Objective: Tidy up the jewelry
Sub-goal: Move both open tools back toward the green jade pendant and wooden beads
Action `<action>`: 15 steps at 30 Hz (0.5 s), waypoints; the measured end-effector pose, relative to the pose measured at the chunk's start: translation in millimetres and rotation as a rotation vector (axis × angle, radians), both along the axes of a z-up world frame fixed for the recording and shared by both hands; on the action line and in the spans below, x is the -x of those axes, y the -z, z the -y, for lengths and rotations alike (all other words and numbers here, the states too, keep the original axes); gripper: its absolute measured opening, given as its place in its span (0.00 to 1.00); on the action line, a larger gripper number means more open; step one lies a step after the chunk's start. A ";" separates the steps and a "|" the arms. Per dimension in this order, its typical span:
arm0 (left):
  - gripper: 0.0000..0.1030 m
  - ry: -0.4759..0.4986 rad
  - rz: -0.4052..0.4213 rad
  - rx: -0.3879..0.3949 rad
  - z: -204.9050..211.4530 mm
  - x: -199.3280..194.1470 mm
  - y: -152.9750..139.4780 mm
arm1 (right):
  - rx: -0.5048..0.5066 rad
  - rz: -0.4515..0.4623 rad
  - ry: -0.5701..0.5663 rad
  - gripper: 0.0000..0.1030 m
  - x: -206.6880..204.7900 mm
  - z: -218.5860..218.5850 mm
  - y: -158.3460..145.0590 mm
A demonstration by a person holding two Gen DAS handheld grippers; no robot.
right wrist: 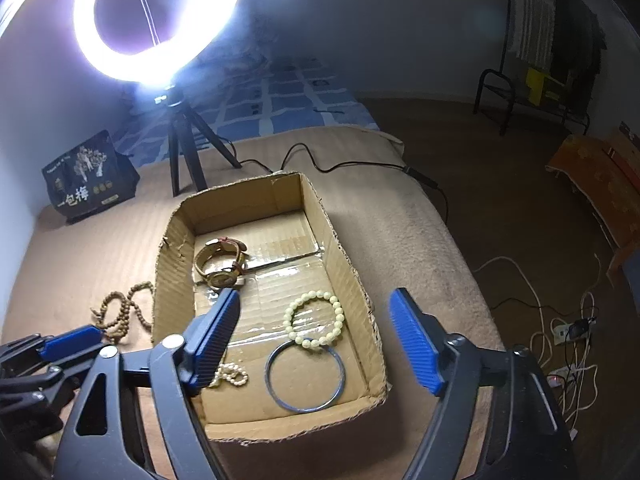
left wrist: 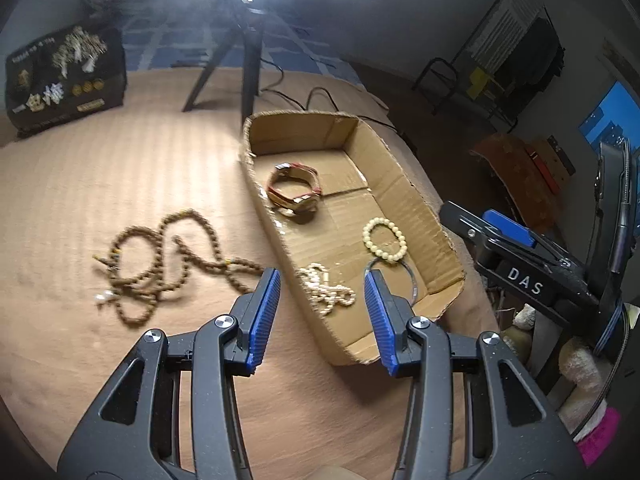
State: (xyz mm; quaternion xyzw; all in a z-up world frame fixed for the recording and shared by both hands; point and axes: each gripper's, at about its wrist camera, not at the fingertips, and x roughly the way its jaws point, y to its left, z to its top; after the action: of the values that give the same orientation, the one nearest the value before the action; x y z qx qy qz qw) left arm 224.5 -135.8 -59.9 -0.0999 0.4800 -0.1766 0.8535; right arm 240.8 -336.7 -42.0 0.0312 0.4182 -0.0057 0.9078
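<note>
With both hand-held grippers gaping wide and empty, the left hand-held gripper (left wrist: 322, 300) should swing to its left, where the long brown wooden bead necklace (left wrist: 168, 264) sprawls outside the shallow cardboard box (left wrist: 416, 200), and pinch a bunched loop.

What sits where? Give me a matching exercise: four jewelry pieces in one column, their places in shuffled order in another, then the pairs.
Things:
1. long brown wooden bead necklace
2. pale yellow bead bracelet
3. thin silver metal bangle
4. tan leather strap watch

Places:
A. in the open cardboard box, towards its far end
B. on the bed cover, outside the box
C. in the box, nearest its front wall
D. in the box, overlapping the bangle's far edge

Pairs: 1-B, 2-D, 3-C, 4-A
</note>
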 end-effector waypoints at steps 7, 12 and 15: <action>0.43 -0.037 0.101 -0.051 -35.5 16.8 -19.2 | -0.012 0.016 -0.014 0.78 12.2 -15.2 -2.1; 0.43 -0.059 0.134 -0.073 -70.2 30.2 -28.8 | -0.017 0.035 -0.052 0.78 19.5 -30.0 -6.0; 0.43 -0.073 0.127 -0.075 -93.4 38.4 -30.1 | -0.024 0.054 -0.087 0.78 24.2 -41.1 -10.2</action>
State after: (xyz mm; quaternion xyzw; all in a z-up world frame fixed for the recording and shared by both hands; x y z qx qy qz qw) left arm 186.1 -42.4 -29.8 -0.0740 0.4271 -0.1333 0.8913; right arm 216.6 -295.6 -31.8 0.0239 0.3945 0.0393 0.9177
